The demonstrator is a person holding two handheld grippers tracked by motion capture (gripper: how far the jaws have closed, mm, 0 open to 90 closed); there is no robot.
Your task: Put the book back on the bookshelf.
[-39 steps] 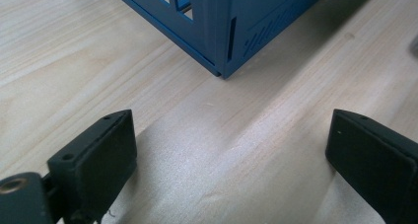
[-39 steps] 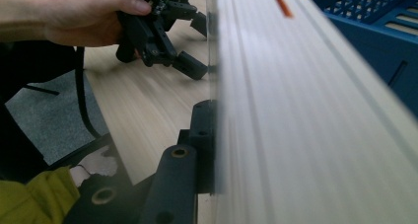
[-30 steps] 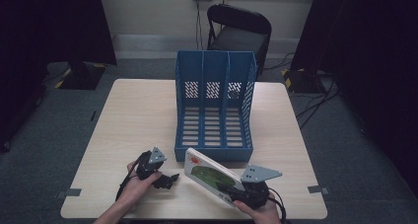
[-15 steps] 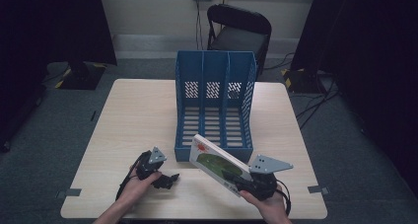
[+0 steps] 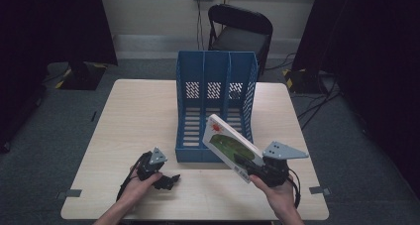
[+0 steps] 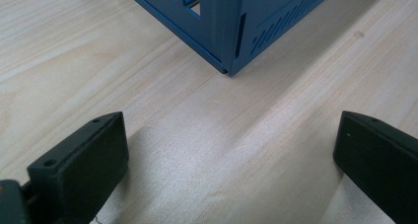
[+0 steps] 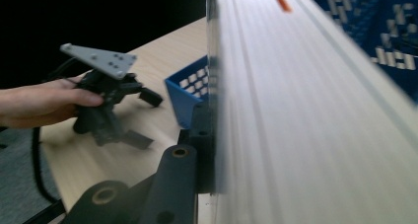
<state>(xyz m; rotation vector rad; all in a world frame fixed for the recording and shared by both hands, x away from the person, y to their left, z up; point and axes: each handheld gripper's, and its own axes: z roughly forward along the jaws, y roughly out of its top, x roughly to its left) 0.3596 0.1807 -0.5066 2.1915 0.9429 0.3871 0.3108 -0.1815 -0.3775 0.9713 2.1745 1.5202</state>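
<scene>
Lifting: the right gripper (image 5: 246,163) has raised the flat white box with a green-and-red printed face (image 5: 232,146) off the pale wooden table (image 5: 133,111); a second ago that box lay low and nearly flat near the table's front edge, and it now tilts upward with its far corner over the front lip of the blue plastic three-slot file holder (image 5: 216,103).
Right gripper state: jaws clamped tight on the near end of the box; in the right gripper view the black jaw presses against the box's white side (image 7: 305,125).
Left gripper state: the left gripper (image 6: 231,150) rests low over the table with its jaws spread wide and nothing between them; it has kept its place near the front left corner of the holder.
Box position: in the air, held at an angle, just in front of and partly above the holder's right slot, apart from the table.
Holder: upright, open side toward the person, all three slots apparently bare.
Meaning of the change: the pick-up looks done, and the carry toward a slot appears under way.
Next demand, as judged: the box likely needs turning onto its edge so that it lines up with the narrow slot before it goes in.
Risk, as judged: a skewed approach could knock the divider and push the holder back.
</scene>
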